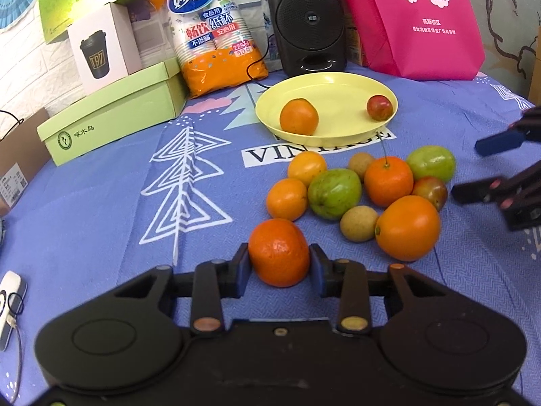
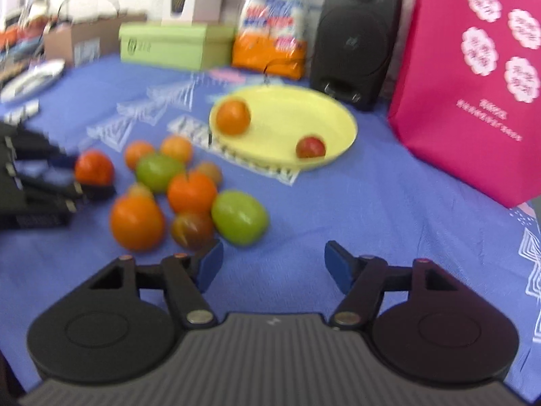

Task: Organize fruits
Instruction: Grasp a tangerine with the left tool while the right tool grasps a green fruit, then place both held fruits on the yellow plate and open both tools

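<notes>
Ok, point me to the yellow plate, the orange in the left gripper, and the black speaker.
yellow plate [image 1: 341, 83], left wrist view, bare far inner surface.
orange [image 1: 279, 253], left wrist view, middle of its peel.
black speaker [image 1: 309, 17], left wrist view, round grille.

Room's bright, even light w/ soft shadows under the fruit. Left wrist view is sharp; right wrist view is smeared w/ blur throughout. Both bend at edges, corners dark.

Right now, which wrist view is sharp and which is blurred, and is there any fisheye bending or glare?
Left wrist view: sharp; the print on the paper-cup bag is crisp, the orange in the left tool well defined, no strong glare. Right wrist view: smeared all over, the yellow plate and fruit soft-edged, the pink bag's print unreadable. Both bend toward dark corners.
</notes>
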### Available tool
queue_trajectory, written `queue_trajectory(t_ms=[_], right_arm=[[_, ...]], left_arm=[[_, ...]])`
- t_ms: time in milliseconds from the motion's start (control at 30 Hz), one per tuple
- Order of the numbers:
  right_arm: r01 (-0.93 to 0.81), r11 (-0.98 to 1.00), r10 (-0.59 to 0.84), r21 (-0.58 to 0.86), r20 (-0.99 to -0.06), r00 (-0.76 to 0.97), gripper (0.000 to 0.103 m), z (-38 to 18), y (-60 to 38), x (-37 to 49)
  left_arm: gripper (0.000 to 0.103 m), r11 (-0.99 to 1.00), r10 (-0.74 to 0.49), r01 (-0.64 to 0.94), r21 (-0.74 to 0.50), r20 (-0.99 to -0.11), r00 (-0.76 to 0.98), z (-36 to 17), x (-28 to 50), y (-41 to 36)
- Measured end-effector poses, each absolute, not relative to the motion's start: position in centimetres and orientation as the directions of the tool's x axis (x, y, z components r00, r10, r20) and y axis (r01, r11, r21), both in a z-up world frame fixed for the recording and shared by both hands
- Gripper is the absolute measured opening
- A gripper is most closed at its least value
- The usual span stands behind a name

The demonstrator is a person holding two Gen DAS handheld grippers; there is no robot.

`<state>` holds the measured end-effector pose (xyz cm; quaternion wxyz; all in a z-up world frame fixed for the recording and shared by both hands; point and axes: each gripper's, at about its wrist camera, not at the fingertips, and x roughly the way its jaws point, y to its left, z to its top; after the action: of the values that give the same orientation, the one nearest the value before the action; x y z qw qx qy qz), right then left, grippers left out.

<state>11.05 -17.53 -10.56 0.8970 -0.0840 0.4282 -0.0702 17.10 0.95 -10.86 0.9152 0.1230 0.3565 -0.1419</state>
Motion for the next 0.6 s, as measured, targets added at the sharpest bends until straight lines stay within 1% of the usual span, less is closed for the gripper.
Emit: queue_trajectory(t_ms=[100, 167, 200, 267, 400, 467, 600], right_arm=[[0.046, 0.978, -0.187, -0.204, -0.757, 0.626, 0.063, -11.6, -17.6, 12.0], [0.030, 0.978, -0.176, -0.204, -0.752, 0.636, 0.054, -11.8, -17.3, 12.8], [0.020, 0.978, -0.172, -0.207, -0.749, 0.639, 0.052, -11.9, -17.1, 13.2], [0.003, 0.979, -0.157, -0.202, -0.749, 0.644, 0.042, -12.0, -16.9, 13.8], [-0.012, 0.981, -0.138, -0.191, -0.748, 0.649, 0.042, -12.1, -17.0, 14.6], [-0.011, 0.983, -0.131, -0.181, -0.750, 0.648, 0.039, -12.1, -17.1, 14.6], [0.013, 0.986, -0.133, -0.165, -0.744, 0.655, 0.038, -12.0, -17.1, 14.2]], left_arm=[[0.036, 0.931, -0.170, 0.344, 0.122, -0.688, 0.705, -10.9, 17.1, 0.9], [0.036, 0.931, -0.169, 0.345, 0.124, -0.689, 0.704, -10.9, 17.1, 0.9], [0.036, 0.930, -0.169, 0.345, 0.124, -0.690, 0.704, -10.9, 17.1, 0.8], [0.036, 0.930, -0.170, 0.347, 0.124, -0.692, 0.702, -10.8, 17.2, 0.9], [0.036, 0.930, -0.168, 0.347, 0.126, -0.692, 0.702, -10.9, 17.3, 0.8], [0.036, 0.929, -0.167, 0.347, 0.128, -0.692, 0.703, -10.9, 17.3, 0.7], [0.036, 0.929, -0.167, 0.347, 0.128, -0.692, 0.703, -10.9, 17.3, 0.8]])
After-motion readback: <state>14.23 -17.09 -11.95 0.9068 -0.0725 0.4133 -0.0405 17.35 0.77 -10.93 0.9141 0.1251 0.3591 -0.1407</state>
